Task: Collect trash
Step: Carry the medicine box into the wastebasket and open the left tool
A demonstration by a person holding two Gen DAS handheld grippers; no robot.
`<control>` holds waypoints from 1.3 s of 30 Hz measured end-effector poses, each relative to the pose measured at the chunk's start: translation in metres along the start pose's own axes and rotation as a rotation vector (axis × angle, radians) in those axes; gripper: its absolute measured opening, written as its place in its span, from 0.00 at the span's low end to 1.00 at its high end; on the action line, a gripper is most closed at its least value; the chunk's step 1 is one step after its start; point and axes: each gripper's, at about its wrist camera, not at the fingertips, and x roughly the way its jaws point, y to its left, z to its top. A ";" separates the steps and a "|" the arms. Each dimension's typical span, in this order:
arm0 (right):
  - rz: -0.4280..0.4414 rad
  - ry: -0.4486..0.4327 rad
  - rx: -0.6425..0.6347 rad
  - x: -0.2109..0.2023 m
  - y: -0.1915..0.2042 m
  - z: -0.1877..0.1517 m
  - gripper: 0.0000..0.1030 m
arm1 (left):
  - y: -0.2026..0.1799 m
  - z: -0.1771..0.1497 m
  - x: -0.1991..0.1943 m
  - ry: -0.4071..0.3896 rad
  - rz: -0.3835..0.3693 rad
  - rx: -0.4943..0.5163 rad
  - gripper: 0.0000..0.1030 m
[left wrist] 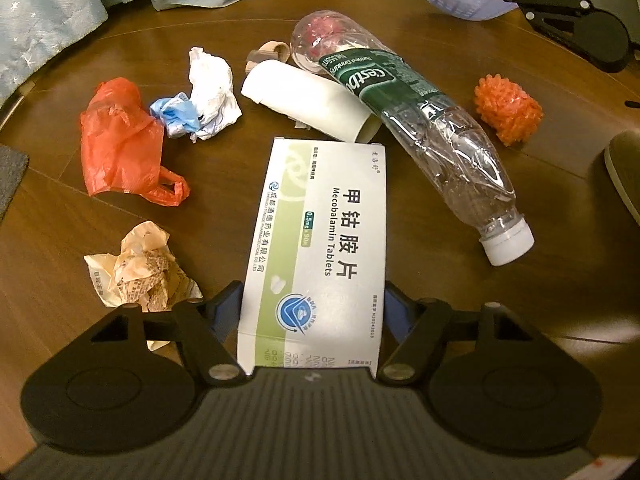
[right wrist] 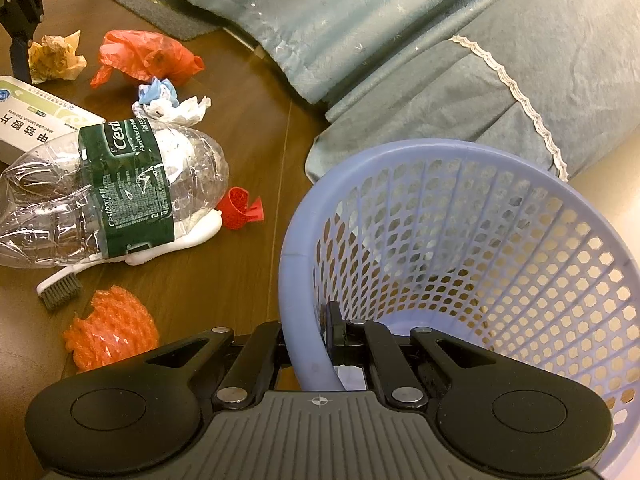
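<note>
The near end of the medicine box (left wrist: 316, 248) is covered by the body of the left gripper (left wrist: 314, 308), and its small print there is blurred. In the right wrist view, the box's left end is cut off by the picture's edge. A toothbrush (right wrist: 60, 282) is largely hidden under the crushed bottle (right wrist: 108, 196) beside the box. The far fingers of the right gripper (right wrist: 316, 336) are screened by the basket (right wrist: 472, 152) rim.
</note>
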 end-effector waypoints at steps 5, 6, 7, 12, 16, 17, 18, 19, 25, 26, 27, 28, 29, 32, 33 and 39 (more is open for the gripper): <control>0.000 0.000 0.001 0.000 0.000 0.000 0.01 | 0.007 0.002 -0.014 -0.038 0.015 -0.022 0.65; 0.000 0.000 0.000 0.000 0.000 0.000 0.01 | 0.010 0.003 -0.017 -0.046 0.017 -0.033 0.65; 0.001 0.000 -0.001 0.000 0.000 0.000 0.01 | 0.012 0.005 -0.019 -0.052 0.017 -0.041 0.65; 0.002 0.001 -0.005 0.000 0.000 -0.001 0.01 | 0.021 0.013 -0.032 -0.075 0.030 -0.065 0.65; 0.004 0.002 -0.006 0.000 0.000 -0.001 0.01 | 0.024 0.029 -0.048 -0.104 0.033 -0.068 0.65; 0.004 0.002 -0.006 0.000 0.000 -0.001 0.01 | 0.024 0.034 -0.052 -0.110 0.030 -0.064 0.65; 0.004 0.002 -0.007 0.000 -0.001 -0.002 0.01 | 0.023 0.040 -0.056 -0.115 0.030 -0.056 0.65; 0.003 0.002 -0.007 0.000 -0.001 -0.001 0.01 | 0.022 0.046 -0.059 -0.122 0.026 -0.048 0.65; 0.006 0.003 -0.011 0.000 -0.001 -0.001 0.01 | 0.005 0.087 -0.087 -0.179 -0.035 0.049 0.65; 0.007 0.004 -0.011 0.000 -0.002 -0.001 0.01 | 0.001 0.095 -0.093 -0.200 -0.048 0.072 0.65; 0.007 0.004 -0.010 0.000 -0.002 -0.001 0.01 | -0.003 0.103 -0.099 -0.222 -0.060 0.091 0.65; 0.007 0.003 -0.009 0.000 -0.002 -0.002 0.01 | -0.007 0.111 -0.104 -0.235 -0.071 0.105 0.65; 0.006 0.003 -0.008 0.000 -0.003 -0.002 0.01 | -0.011 0.119 -0.108 -0.250 -0.083 0.122 0.65; 0.007 0.003 -0.005 0.000 -0.003 -0.001 0.01 | -0.023 0.143 -0.115 -0.276 -0.121 0.155 0.65; 0.007 0.003 -0.004 0.000 -0.004 -0.002 0.01 | -0.027 0.150 -0.115 -0.279 -0.133 0.160 0.65; 0.006 0.001 0.005 -0.002 -0.004 -0.002 0.01 | -0.052 0.199 -0.100 -0.273 -0.170 0.246 0.65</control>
